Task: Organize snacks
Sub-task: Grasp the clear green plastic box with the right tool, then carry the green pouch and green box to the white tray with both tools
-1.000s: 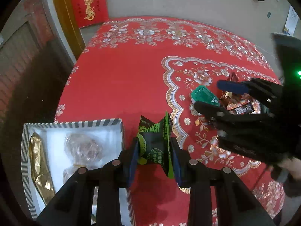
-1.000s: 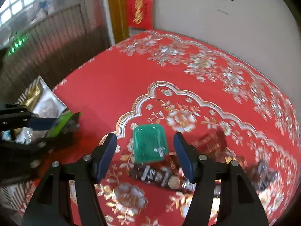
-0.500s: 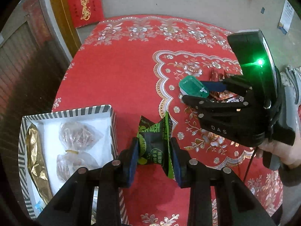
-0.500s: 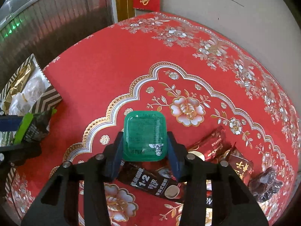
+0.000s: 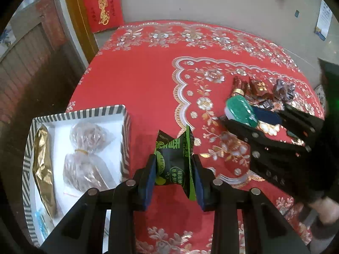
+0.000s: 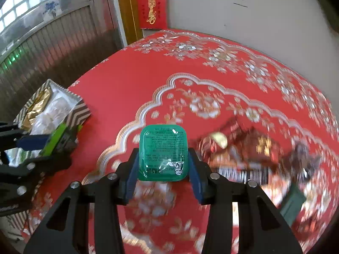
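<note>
Tools loaded for boxing: my left tool [image 5: 174, 175] pinches the green-black snack packet [image 5: 174, 165] beside the striped box [image 5: 80, 112]; my right tool [image 6: 162, 170] clamps the green jelly cup [image 6: 163, 152], lifted from the snack pile [image 6: 250, 148].

Snack pile [image 6: 250, 154] motion-blurred, wrappers unreadable; striped box [image 5: 29, 169] cut by frame edge.

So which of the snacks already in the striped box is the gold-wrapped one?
The long gold foil packet lying along the left wall of the striped box; the two clear plastic bags beside it are see-through with brownish contents.
</note>
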Tool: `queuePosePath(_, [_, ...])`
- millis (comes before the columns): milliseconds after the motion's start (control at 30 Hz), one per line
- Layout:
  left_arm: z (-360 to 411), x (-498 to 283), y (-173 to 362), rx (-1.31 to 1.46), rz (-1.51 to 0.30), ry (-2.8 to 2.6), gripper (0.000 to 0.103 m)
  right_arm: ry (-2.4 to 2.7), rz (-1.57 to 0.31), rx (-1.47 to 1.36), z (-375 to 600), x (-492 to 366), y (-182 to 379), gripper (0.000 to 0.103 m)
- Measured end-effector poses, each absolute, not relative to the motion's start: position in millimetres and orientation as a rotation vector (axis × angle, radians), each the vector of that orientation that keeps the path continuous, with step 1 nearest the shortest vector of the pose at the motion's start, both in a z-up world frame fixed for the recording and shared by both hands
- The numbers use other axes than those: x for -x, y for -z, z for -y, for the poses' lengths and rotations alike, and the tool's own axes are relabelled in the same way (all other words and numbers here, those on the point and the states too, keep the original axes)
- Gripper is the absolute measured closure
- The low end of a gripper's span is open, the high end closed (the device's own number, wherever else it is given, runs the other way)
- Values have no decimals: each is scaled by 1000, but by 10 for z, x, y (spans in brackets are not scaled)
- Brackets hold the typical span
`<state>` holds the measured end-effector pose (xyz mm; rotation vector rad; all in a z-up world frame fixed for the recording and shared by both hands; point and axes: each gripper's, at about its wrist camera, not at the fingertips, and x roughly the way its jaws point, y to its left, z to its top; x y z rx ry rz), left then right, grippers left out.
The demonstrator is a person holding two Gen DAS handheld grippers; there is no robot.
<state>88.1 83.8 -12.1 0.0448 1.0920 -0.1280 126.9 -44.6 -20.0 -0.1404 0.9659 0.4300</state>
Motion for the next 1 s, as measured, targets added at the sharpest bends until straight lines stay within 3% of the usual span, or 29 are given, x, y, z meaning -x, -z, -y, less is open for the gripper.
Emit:
queuePosePath(500, [-409,-282,113,-41,-1025,70,70,-229,-879,8,1066,-232,-103,61])
queuePosePath(1000, [-224,83,105,-49,-989,49,70,-235,-860,-39,1176,260,-88,61])
